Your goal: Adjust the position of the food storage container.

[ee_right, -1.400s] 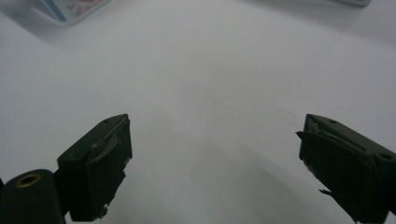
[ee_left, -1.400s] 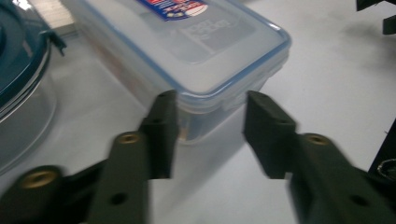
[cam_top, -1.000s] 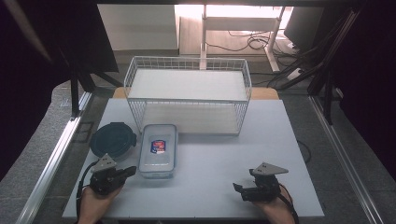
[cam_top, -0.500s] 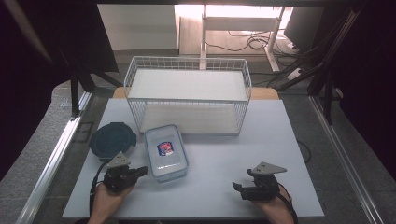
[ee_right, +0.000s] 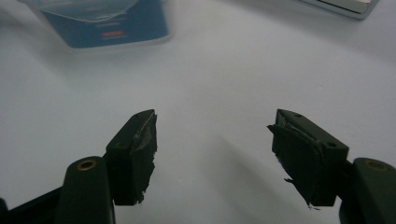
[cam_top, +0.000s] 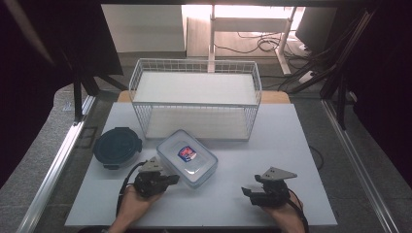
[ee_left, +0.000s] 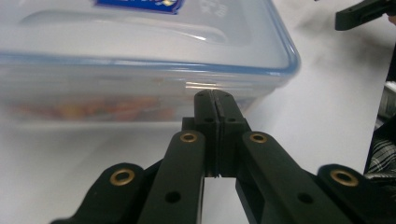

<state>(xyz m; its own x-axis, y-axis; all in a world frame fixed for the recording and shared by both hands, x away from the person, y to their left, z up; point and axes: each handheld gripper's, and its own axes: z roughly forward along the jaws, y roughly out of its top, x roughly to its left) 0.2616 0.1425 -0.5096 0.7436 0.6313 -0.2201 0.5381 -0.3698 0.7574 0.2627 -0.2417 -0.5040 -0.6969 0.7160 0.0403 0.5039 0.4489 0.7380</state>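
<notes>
A clear rectangular container (cam_top: 187, 158) with a blue-rimmed lid and a sticker lies askew on the white table (cam_top: 291, 145), in front of the wire basket. Orange contents show through its side wall (ee_left: 116, 56). My left gripper (cam_top: 173, 179) is shut with nothing between its jaws. Its tip (ee_left: 215, 95) presses against the container's near side wall, below the lid rim. My right gripper (cam_top: 248, 192) rests low at the table's front right, open and holding nothing (ee_right: 212, 130). It points toward the container (ee_right: 102, 18), well short of it.
A round dark lidded container (cam_top: 117, 146) sits left of the clear one. A white wire basket (cam_top: 194, 99) with a flat shelf stands at the back centre. Bare table lies between the two grippers. The right gripper's jaw (ee_left: 362, 11) shows far off in the left gripper view.
My left gripper has moved right, against the clear container. The container has slid right and turned from square to askew. The right gripper has stayed put.
</notes>
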